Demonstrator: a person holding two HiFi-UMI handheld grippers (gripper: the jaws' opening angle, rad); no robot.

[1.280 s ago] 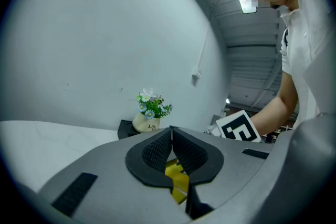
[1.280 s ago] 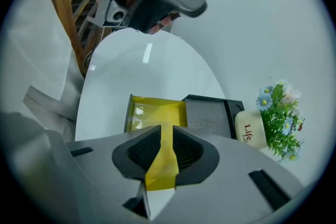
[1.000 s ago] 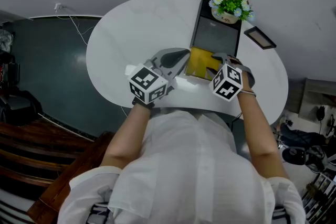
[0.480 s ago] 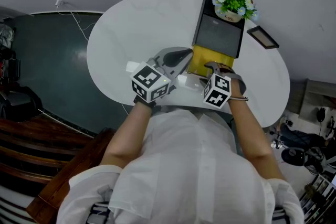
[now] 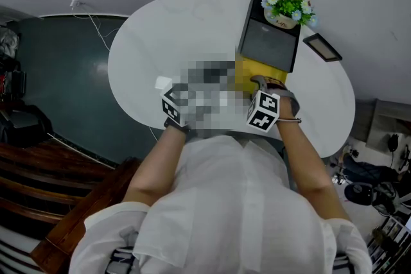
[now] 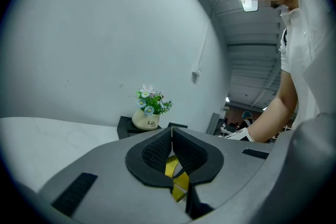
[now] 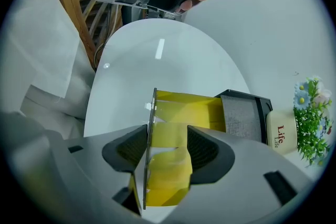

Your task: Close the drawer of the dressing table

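Note:
A small black cabinet point(image 5: 268, 42) stands on the white oval table point(image 5: 167, 29), its yellow drawer point(image 5: 247, 74) pulled out toward me. My right gripper point(image 5: 260, 83) points steeply down over the drawer's near end. In the right gripper view its jaws stand open astride the drawer's thin clear front panel point(image 7: 149, 134). The panel lies close to the left pad, and yellow drawer point(image 7: 184, 107) fills the gap. My left gripper point(image 6: 171, 134) hovers level to the left of the drawer, shut on nothing. In the head view a mosaic patch hides most of it.
A pot of flowers point(image 5: 286, 0) sits on top of the cabinet. A dark flat frame point(image 5: 321, 47) lies to its right. A small white object point(image 5: 162, 83) rests on the table to the left of my left hand. Dark floor and wooden furniture lie beyond the table's left edge.
My right gripper has come down and toward me onto the drawer's front end, with its jaws wider apart. The left gripper has stayed where it was.

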